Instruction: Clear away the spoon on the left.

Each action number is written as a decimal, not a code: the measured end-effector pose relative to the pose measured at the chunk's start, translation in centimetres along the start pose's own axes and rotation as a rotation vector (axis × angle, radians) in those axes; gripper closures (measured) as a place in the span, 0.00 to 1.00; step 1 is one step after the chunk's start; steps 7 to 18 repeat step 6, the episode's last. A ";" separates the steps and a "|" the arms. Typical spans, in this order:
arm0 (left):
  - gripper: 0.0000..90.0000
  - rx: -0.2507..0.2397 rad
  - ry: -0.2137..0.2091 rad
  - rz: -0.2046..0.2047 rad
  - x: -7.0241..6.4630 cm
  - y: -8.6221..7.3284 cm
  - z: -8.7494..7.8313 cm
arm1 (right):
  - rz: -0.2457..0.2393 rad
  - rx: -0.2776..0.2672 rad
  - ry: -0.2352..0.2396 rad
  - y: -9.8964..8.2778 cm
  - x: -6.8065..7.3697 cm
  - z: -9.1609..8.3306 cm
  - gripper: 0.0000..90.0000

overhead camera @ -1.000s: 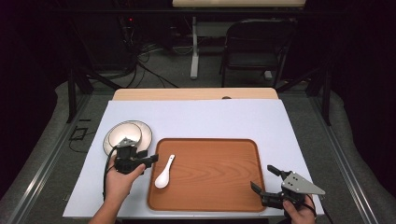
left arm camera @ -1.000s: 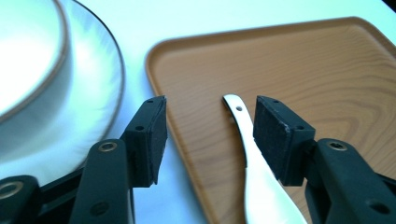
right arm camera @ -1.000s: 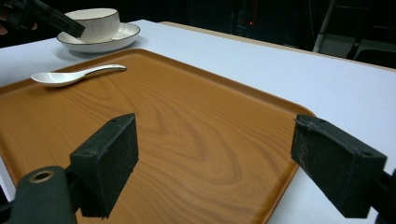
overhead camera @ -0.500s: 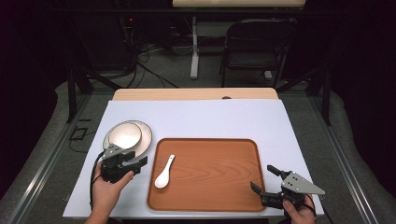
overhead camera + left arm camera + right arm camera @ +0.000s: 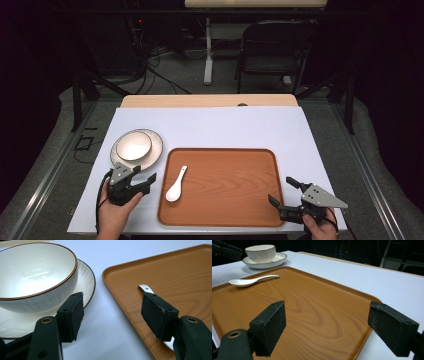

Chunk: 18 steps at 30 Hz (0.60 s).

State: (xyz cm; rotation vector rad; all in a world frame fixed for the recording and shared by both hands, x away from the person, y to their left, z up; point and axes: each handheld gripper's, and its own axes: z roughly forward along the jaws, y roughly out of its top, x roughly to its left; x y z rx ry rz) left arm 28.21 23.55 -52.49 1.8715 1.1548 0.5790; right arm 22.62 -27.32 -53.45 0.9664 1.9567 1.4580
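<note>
The left gripper (image 5: pixel 142 181) is standing with its jaws wide apart and nothing between the pads; they have just been opening. In the left gripper view its own black pads are framing bare white tabletop, with the bowl (image 5: pixel 37 277) and plate (image 5: pixel 87 280) beyond the left pad and the edge of the tray (image 5: pixel 120 287) running under the right pad. The handle tip of the white spoon (image 5: pixel 146 289) is peeking out just above that right pad, apart from it.

From the high view the left gripper is hovering over the table (image 5: pixel 225 125) just left of the tray (image 5: pixel 225 210), pointing toward the spoon (image 5: pixel 176 185), which is lying on the tray's left part, bowl end toward the person. The white bowl (image 5: pixel 134 145) is sitting on the plate (image 5: pixel 154 150) just behind the gripper.

The right gripper (image 5: pixel 285 192) is resting at the tray's near right corner, jaws likewise spread and holding nothing; in the right gripper view its pads are straddling the tray's corner (image 5: pixel 362 340), with the spoon (image 5: pixel 249 281) and the bowl (image 5: pixel 260 252) well beyond.

No writing or label is showing on any item. The table is covered in white over a pale wood top; behind it the room is lying dark, with a folding chair (image 5: pixel 272 55), a table leg and cables on grey floor.
</note>
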 end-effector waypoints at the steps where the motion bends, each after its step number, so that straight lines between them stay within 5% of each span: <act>1: 0.38 -0.002 -0.001 0.001 0.0 0.0 0.0 | 0.000 0.001 0.001 0.0 0.0 0.0 0.16; 18: 0.37 0.006 -0.001 0.002 0.1 -0.3 0.2 | -0.002 0.001 0.001 0.0 0.0 0.0 0.16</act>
